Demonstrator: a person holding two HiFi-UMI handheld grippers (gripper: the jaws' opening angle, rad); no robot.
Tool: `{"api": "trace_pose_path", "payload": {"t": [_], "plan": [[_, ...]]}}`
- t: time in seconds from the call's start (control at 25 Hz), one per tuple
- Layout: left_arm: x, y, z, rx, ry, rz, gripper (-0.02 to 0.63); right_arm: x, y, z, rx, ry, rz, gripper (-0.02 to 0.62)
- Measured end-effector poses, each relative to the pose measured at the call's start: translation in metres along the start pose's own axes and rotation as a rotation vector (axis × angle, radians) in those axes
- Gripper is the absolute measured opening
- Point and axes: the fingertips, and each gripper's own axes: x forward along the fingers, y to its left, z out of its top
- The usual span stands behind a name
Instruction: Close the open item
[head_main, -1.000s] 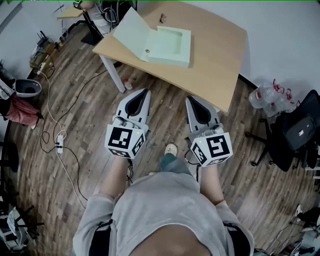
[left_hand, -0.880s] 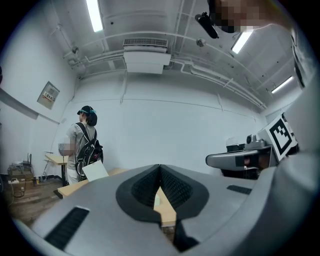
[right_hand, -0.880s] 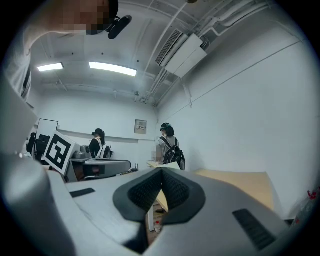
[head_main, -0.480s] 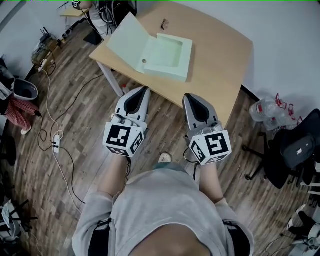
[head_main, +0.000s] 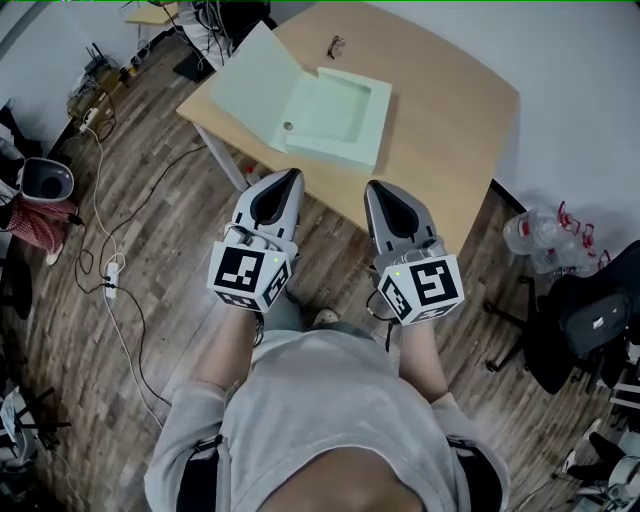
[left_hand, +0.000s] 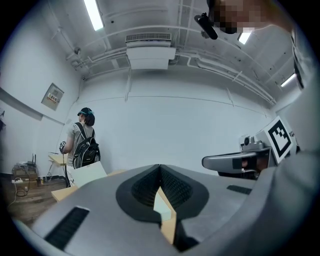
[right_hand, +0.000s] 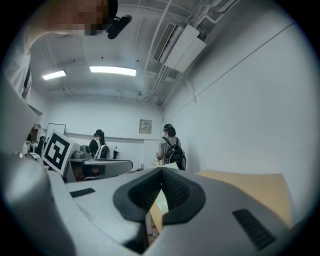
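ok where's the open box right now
In the head view the open box lies on the left half of the table, near its front edge, lid swung out to the left, with the glasses just beyond it.

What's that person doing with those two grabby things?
A person holds a pair of tongs in each hand and stands just short of a wooden table. On it lies a pale green box with its lid flapped open to the left. The left tongs and right tongs are both shut and empty, pointing at the box from the table's near edge. Nothing touches the box yet, so closing it has not begun.
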Motion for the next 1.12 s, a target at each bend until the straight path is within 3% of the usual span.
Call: {"api": "trace_pose_path", "payload": {"t": [0.64, 1.12], "plan": [[0.081, 0.112, -0.002, 0.0, 0.013, -0.089, 0.015, 0.13, -0.023, -0.004, 0.016, 0.018, -0.103, 0.009], [0.112, 0.22, -0.002, -0.008, 0.023, -0.084, 0.015, 0.233, -0.006, -0.006, 0.019, 0.035, -0.12, 0.008]]}}
